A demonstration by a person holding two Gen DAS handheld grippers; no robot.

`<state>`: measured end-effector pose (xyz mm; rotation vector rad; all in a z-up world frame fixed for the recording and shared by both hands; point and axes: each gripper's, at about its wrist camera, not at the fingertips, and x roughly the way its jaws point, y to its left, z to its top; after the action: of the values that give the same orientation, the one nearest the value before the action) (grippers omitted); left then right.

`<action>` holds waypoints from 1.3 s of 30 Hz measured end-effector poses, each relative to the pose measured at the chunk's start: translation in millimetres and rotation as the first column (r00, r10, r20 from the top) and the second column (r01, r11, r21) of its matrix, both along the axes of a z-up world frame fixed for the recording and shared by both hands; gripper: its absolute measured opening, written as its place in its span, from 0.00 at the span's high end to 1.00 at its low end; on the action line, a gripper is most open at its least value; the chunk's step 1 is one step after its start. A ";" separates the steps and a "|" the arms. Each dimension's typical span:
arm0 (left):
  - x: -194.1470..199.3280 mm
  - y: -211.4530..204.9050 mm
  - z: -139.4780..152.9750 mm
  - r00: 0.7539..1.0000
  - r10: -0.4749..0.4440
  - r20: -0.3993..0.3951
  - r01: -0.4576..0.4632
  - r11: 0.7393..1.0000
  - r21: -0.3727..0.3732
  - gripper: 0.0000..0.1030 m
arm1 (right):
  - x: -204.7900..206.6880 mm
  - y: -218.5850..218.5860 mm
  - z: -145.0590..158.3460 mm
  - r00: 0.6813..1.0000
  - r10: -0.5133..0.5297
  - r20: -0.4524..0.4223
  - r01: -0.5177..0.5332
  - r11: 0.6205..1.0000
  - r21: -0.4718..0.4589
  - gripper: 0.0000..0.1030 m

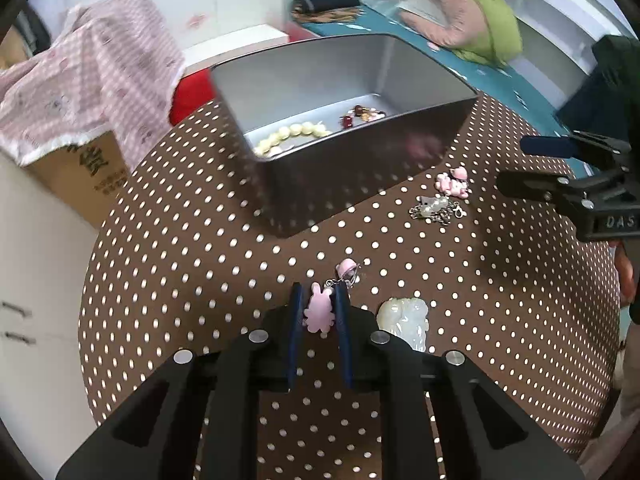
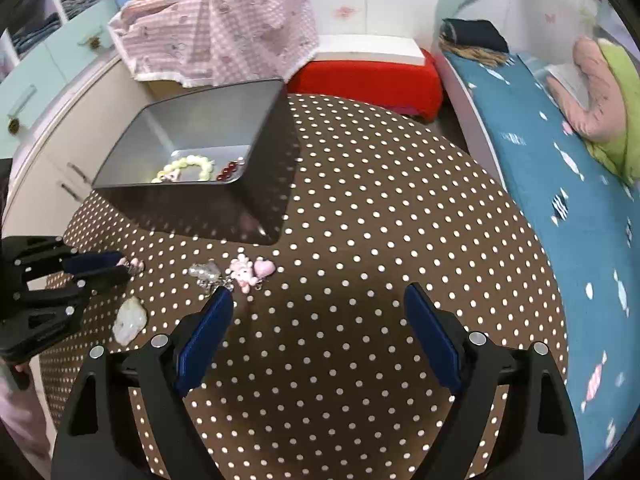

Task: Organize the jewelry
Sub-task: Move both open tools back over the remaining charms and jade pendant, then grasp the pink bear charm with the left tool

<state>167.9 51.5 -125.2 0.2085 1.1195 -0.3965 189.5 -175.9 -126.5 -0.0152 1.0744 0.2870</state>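
Pinching pink charm (image 1: 319, 314): left hand-held gripper (image 1: 318, 308), pads on it, near edge of surface (image 1: 200, 240). Right hand-held gripper (image 2: 318, 312) spread, empty. Tin (image 1: 420, 136) far.

cloth (image 1: 400, 360): we see brown, white dots
tin (image 1: 360, 168): grey
charm (image 1: 318, 312): pink
pads (image 2: 208, 332): blue

- Left hand-held gripper (image 1: 318, 308): matte black frame, slim blue pads, round silver screw heads.
- Right hand-held gripper (image 2: 320, 308): same black build, broad blue pads, white lettering on its side.
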 end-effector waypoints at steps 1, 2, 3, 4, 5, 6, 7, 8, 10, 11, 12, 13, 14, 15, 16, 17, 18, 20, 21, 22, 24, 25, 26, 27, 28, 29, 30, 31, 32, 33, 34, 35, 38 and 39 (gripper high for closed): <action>-1.8 0.4 -0.2 1.000 0.007 0.002 -0.007 1.000 0.000 0.86 | -0.2 1.1 0.0 1.000 0.010 0.002 -0.010 1.000 -0.002 0.18; -2.3 1.6 -0.2 1.000 0.013 -0.001 -0.013 1.000 -0.005 0.86 | -0.1 1.9 -0.6 1.000 0.019 0.002 -0.019 1.000 0.000 0.18; -2.0 3.1 0.3 1.000 0.022 -0.006 -0.022 1.000 -0.013 0.86 | 0.3 2.7 -1.8 1.000 0.027 -0.002 -0.027 1.000 0.005 0.18; 0.1 6.0 0.9 0.999 0.045 -0.004 -0.045 0.999 -0.021 0.86 | 0.8 4.5 -2.9 0.999 0.033 -0.005 -0.033 0.999 0.007 0.18; 0.8 7.9 1.9 0.998 0.063 0.002 -0.063 0.998 -0.024 0.86 | 1.6 7.8 -4.6 0.999 0.048 -0.011 -0.048 0.999 0.002 0.18; 1.2 10.9 2.8 0.997 0.077 0.005 -0.077 0.997 -0.032 0.86 | 1.6 12.3 -5.5 0.998 0.067 -0.009 -0.067 0.998 -0.010 0.18; 2.4 14.7 4.8 0.996 0.090 0.008 -0.090 0.995 -0.053 0.86 | 1.2 17.1 -5.5 0.996 0.087 -0.003 -0.087 0.996 -0.023 0.18; 1.7 15.7 6.8 0.995 0.095 0.013 -0.093 0.993 -0.066 0.86 | 0.1 21.0 -5.6 0.995 0.102 0.001 -0.102 0.994 -0.029 0.18; 3.0 19.0 11.7 0.994 0.105 0.028 -0.103 0.991 -0.083 0.86 | -3.5 30.1 -3.6 0.990 0.143 0.018 -0.143 0.989 -0.029 0.18; 4.5 21.7 14.0 0.993 0.114 0.036 -0.111 0.989 -0.094 0.86 | -5.5 33.2 -2.3 0.987 0.157 0.027 -0.157 0.987 -0.023 0.18; 6.0 24.1 15.7 0.992 0.121 0.041 -0.117 0.988 -0.104 0.86 | -7.1 37.7 -1.0 0.983 0.183 0.034 -0.182 0.983 -0.020 0.18; 7.1 25.1 17.4 0.991 0.125 0.043 -0.120 0.986 -0.112 0.86 | -7.5 41.3 -0.2 0.979 0.202 0.040 -0.201 0.979 -0.026 0.19; 8.5 27.6 18.9 0.990 0.131 0.045 -0.125 0.984 -0.124 0.86 | -6.9 43.9 -0.7 0.977 0.207 0.043 -0.205 0.978 -0.040 0.19; 9.2 28.0 20.3 0.989 0.137 0.047 -0.130 0.983 -0.133 0.86 | -5.7 44.5 -1.3 0.977 0.206 0.045 -0.204 0.978 -0.049 0.21; 9.9 29.4 21.5 0.989 0.140 0.052 -0.131 0.981 -0.142 0.86 | -3.2 44.6 -3.1 0.978 0.203 0.041 -0.201 0.978 -0.055 0.28; 8.8 29.2 22.2 0.989 0.141 0.054 -0.132 0.980 -0.148 0.86 | 1.4 43.1 -6.9 0.981 0.192 0.022 -0.191 0.980 -0.052 0.32; 8.4 29.9 22.2 0.988 0.142 0.054 -0.133 0.979 -0.153 0.86 | 5.6 40.9 -10.2 0.984 0.181 0.004 -0.180 0.983 -0.042 0.41; 7.9 30.1 21.9 0.988 0.146 0.053 -0.136 0.978 -0.156 0.86 | 10.6 37.2 -14.3 0.986 0.166 -0.009 -0.166 0.986 -0.023 0.46; 8.5 31.3 21.3 0.988 0.148 0.054 -0.138 0.978 -0.156 0.86 | 12.2 37.1 -14.6 0.986 0.165 -0.008 -0.165 0.986 -0.019 0.46; 7.2 31.7 20.9 0.987 0.148 0.054 -0.138 0.978 -0.158 0.86 | 12.9 39.5 -14.5 0.985 0.172 -0.004 -0.172 0.985 -0.026 0.46; 8.0 34.4 19.8 0.987 0.152 0.049 -0.142 0.976 -0.167 0.86 | 13.9 42.7 -15.2 0.983 0.186 -0.006 -0.186 0.982 -0.031 0.46; 8.6 34.7 19.3 0.987 0.152 0.048 -0.141 0.975 -0.171 0.86 | 14.2 44.0 -15.3 0.982 0.188 -0.002 -0.188 0.982 -0.033 0.46; 7.5 33.9 19.2 0.988 0.150 0.047 -0.140 0.975 -0.172 0.86 | 14.4 45.1 -15.6 0.982 0.191 0.002 -0.191 0.981 -0.033 0.46; 7.6 33.3 18.5 0.988 0.147 0.046 -0.137 0.976 -0.172 0.86 | 14.4 45.1 -15.9 0.982 0.191 0.003 -0.191 0.981 -0.030 0.46; 7.7 33.1 17.8 0.988 0.146 0.045 -0.136 0.976 -0.171 0.86 | 13.8 45.1 -16.0 0.981 0.192 0.005 -0.191 0.981 -0.024 0.50; 8.0 32.6 17.2 0.988 0.145 0.043 -0.136 0.976 -0.171 0.86 | 14.5 47.0 -16.1 0.981 0.192 0.007 -0.192 0.981 -0.017 0.54; 8.0 32.4 16.8 0.988 0.145 0.042 -0.136 0.976 -0.170 0.86 | 13.4 47.0 -15.7 0.980 0.197 0.005 -0.197 0.980 0.002 0.66; 8.2 32.3 16.7 0.989 0.145 0.043 -0.136 0.976 -0.170 0.86 | 12.3 46.8 -16.6 0.979 0.206 -0.003 -0.206 0.978 0.025 0.78; 8.3 32.4 17.0 0.988 0.145 0.042 -0.136 0.976 -0.171 0.86 | 11.4 48.2 -17.0 0.977 0.215 -0.010 -0.215 0.976 0.037 0.78; 8.3 32.4 16.9 0.988 0.147 0.042 -0.138 0.976 -0.171 0.86 | 9.7 50.1 -16.2 0.976 0.218 -0.001 -0.218 0.976 0.019 0.78; 8.0 32.1 17.4 0.988 0.148 0.045 -0.138 0.975 -0.172 0.86 | 8.5 51.9 -15.7 0.976 0.216 0.007 -0.216 0.976 0.008 0.78; 8.1 32.2 17.4 0.988 0.146 0.047 -0.136 0.976 -0.172 0.86 | 8.2 51.7 -15.7 0.977 0.211 0.008 -0.211 0.977 0.010 0.78; 6.6 32.8 20.1 0.987 0.151 0.055 -0.140 0.975 -0.174 0.86 | 7.7 48.5 -14.0 0.980 0.200 0.005 -0.200 0.979 0.034 0.79; 5.3 32.7 21.3 0.986 0.153 0.060 -0.140 0.975 -0.175 0.86 | 6.8 46.3 -11.5 0.982 0.188 0.009 -0.189 0.981 0.042 0.84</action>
<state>173.2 84.1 -103.9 -0.0104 1.0162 -0.3481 196.4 -129.5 -138.0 -0.0799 1.0627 0.4805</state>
